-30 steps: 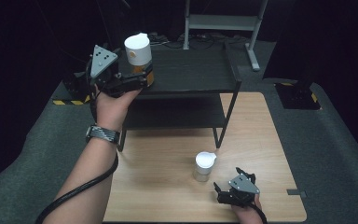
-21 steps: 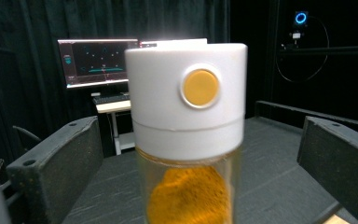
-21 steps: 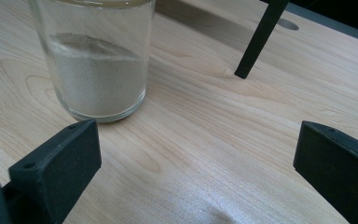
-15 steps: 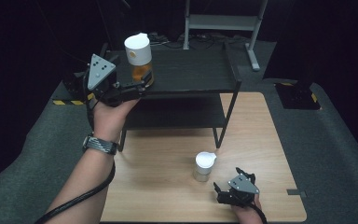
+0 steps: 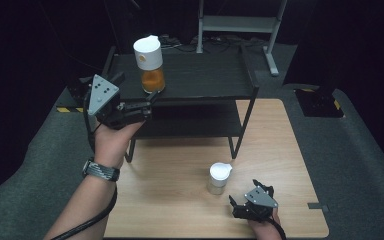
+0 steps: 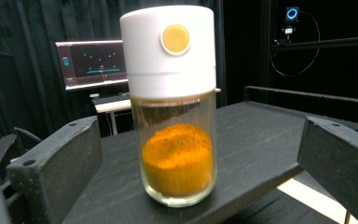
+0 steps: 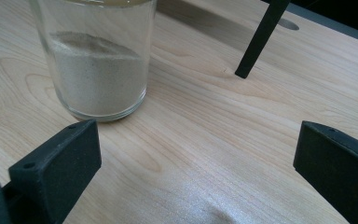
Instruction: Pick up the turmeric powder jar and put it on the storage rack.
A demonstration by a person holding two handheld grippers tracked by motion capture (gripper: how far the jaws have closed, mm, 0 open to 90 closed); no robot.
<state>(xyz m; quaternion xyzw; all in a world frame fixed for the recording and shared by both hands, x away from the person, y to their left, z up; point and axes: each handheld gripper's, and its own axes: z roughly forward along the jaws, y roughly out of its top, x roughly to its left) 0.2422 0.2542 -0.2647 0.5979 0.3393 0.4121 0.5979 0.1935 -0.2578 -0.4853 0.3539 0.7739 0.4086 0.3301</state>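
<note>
Left gripper (image 5: 147,102) – jaws spread wide, holding nothing. It sits at the front left edge of the black metal two-tier shelf rack (image 5: 200,80), jaws pointing at the clear glass jar with white cap and orange powder (image 5: 149,65). In the left gripper view the jar (image 6: 175,107) stands upright between the two jaws, clear gap on both sides, no contact. The jar rests on the rack's top shelf near the front edge, about a third full of powder.

Labels: the cap carries one round orange-yellow dot (image 6: 175,39), no text on it. No brand or writing readable on the jar. The dark monitor (image 6: 93,63) behind shows graphics too small to read.

Right gripper (image 5: 240,207) – also released, jaws apart, low over the light wooden desk (image 5: 180,170) near its front right edge. Just beside it on the desk stands the second clear glass jar with white cap and pale grey powder (image 5: 218,177), upright. In the right gripper view that jar (image 7: 95,56) sits ahead of the left-hand jaw, not between the jaws and not touching; no label visible on its glass. A black rack leg (image 7: 261,37) meets the desk further back.

Person's left wrist carries a dark wristwatch (image 5: 100,170); face not legible.
</note>
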